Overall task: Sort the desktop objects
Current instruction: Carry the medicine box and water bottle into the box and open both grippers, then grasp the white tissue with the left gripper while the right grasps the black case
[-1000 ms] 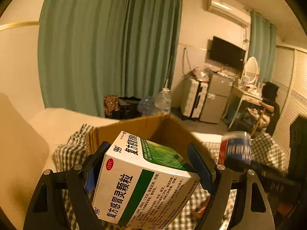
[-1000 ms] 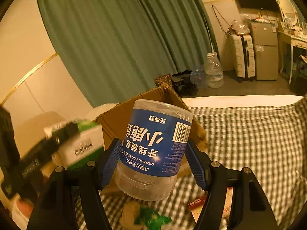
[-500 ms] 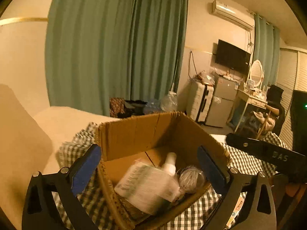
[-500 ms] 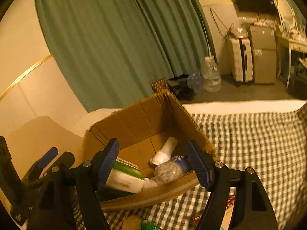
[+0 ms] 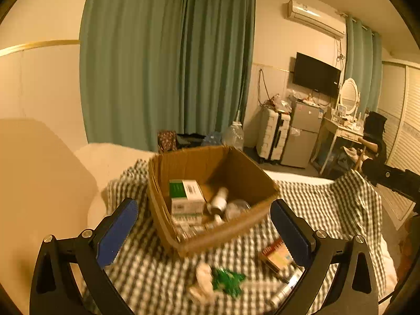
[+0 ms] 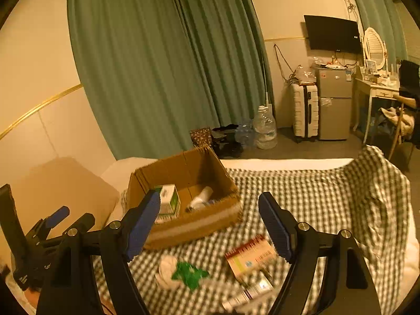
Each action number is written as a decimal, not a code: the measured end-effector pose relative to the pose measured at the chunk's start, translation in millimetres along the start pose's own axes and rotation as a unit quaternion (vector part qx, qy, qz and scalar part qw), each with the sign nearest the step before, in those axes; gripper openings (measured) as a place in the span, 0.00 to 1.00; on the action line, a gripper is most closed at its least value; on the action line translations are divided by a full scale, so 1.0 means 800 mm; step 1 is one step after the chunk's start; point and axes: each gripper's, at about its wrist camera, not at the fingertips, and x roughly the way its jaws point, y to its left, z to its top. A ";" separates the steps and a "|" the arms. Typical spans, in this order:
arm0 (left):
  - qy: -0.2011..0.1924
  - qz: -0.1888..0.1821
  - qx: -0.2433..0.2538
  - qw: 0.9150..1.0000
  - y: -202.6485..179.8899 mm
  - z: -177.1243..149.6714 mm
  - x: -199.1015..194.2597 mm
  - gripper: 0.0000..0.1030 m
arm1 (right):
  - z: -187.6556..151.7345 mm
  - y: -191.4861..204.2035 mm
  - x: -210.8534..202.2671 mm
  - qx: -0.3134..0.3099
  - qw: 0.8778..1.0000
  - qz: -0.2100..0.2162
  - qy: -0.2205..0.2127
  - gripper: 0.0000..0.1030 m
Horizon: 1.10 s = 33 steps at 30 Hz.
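An open cardboard carton point(image 5: 237, 176) point(image 6: 189, 227) stands on the checked cloth. In it lie a white-and-green medicine box point(image 5: 186, 194) point(image 6: 169, 200), a small white bottle point(image 5: 220, 199) point(image 6: 202, 195) and a clear bottle point(image 5: 236, 207). My left gripper point(image 5: 200, 211) hangs open and empty, back from the carton. My right gripper point(image 6: 208, 202) is also empty and its jaws are opening. On the cloth in front lie a red-striped box point(image 5: 275, 256) point(image 6: 249, 256), a green wrapper point(image 5: 227, 283) point(image 6: 187, 275) and a white crumpled wad point(image 6: 166, 270).
A beige cushion point(image 5: 39, 183) lies left of the carton. More small packs point(image 6: 252, 288) sit near the cloth's front. Beyond the bed's far edge are water jugs point(image 6: 265, 128), a suitcase point(image 6: 304, 113), a small fridge point(image 6: 333, 102) and green curtains.
Both grippers let go: the medicine box and the blue-labelled bottle dropped into the carton. Both then drew back and up, so the carton looks smaller.
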 end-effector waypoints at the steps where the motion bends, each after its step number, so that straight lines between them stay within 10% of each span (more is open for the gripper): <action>1: 0.006 -0.002 -0.002 1.000 -0.006 -0.010 -0.005 1.00 | -0.006 -0.003 -0.006 0.001 1.000 -0.001 0.001 0.75; 16: 0.062 0.004 0.025 0.998 -0.031 -0.137 0.038 1.00 | -0.183 -0.069 0.021 0.065 0.993 -0.031 0.093 0.75; 33: 0.138 0.006 0.002 0.990 0.004 -0.229 0.155 1.00 | -0.281 -0.065 0.137 0.081 0.965 -0.016 0.249 0.75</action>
